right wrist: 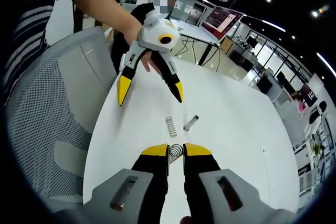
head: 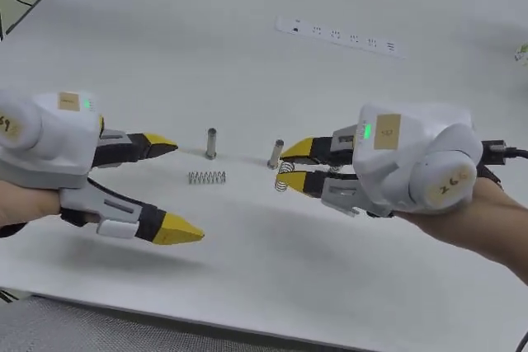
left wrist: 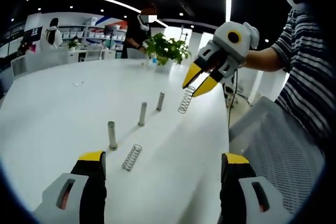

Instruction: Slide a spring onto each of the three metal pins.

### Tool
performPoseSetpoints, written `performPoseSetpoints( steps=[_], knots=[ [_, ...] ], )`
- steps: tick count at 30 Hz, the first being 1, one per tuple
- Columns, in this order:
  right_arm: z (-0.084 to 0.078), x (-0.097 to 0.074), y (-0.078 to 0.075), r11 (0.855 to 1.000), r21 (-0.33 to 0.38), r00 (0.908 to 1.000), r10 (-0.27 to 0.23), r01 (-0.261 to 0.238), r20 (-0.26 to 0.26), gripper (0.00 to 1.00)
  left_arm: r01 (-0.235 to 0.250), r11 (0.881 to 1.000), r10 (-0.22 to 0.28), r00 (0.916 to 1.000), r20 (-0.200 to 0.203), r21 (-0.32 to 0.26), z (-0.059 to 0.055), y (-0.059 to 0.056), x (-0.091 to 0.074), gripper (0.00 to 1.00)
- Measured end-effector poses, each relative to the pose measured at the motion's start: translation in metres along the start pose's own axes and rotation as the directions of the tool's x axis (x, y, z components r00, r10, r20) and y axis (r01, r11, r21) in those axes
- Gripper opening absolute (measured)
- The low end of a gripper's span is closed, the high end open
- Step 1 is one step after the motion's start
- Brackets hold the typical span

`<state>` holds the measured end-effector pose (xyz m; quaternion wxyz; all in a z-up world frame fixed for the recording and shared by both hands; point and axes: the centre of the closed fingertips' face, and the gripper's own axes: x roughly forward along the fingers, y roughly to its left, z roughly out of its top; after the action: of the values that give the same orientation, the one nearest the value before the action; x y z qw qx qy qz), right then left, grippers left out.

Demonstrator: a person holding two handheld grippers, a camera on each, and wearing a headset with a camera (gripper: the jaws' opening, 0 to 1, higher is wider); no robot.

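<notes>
Two bare metal pins (head: 211, 143) (head: 275, 154) stand upright on the white table (head: 247, 55). A loose spring (head: 206, 177) lies flat in front of them. My right gripper (head: 295, 166) is shut on a second spring (head: 283, 177), held just beside the right-hand pin. In the left gripper view a third pin (left wrist: 160, 100), farthest away, wears a spring, and the held spring (left wrist: 185, 99) hangs from the right gripper (left wrist: 191, 88). My left gripper (head: 173, 190) hovers open at the left, with nothing between its yellow fingertips (head: 183, 232). The right gripper view shows the held spring (right wrist: 176, 151) between its tips.
A white power strip (head: 338, 36) lies at the far side of the table. A mesh chair (right wrist: 58, 103) stands by the table's near edge. Other people and a potted plant (left wrist: 165, 51) are far off in the room.
</notes>
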<state>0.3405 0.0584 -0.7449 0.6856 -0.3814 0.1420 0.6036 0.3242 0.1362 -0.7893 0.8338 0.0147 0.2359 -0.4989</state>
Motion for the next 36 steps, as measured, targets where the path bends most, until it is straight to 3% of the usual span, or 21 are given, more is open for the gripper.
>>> performPoseSetpoints(
  steps=[3, 21, 28, 36],
  knots=[
    [-0.002, 0.001, -0.001, 1.0, 0.003, 0.9999, -0.011, 0.011, -0.005, 0.07, -0.006, 1.0, 0.006, 1.0, -0.003, 0.001, -0.002, 0.0, -0.001, 0.98],
    [-0.011, 0.009, -0.009, 0.998, 0.048, 0.9987, -0.047, 0.048, -0.02, 0.07, -0.069, 0.997, 0.072, 0.9953, 0.065, -0.046, 0.006, 0.017, -0.016, 0.98],
    [-0.007, 0.01, -0.033, 0.992, 0.077, 0.9952, -0.096, 0.097, -0.021, 0.07, -0.085, 0.995, 0.091, 0.9912, 0.097, -0.057, 0.011, 0.021, -0.02, 0.98],
    [-0.012, 0.012, -0.054, 0.981, 0.12, 0.988, -0.15, 0.153, -0.037, 0.07, -0.075, 0.995, 0.081, 0.9909, 0.108, -0.058, 0.014, 0.022, -0.023, 0.98]
  ],
)
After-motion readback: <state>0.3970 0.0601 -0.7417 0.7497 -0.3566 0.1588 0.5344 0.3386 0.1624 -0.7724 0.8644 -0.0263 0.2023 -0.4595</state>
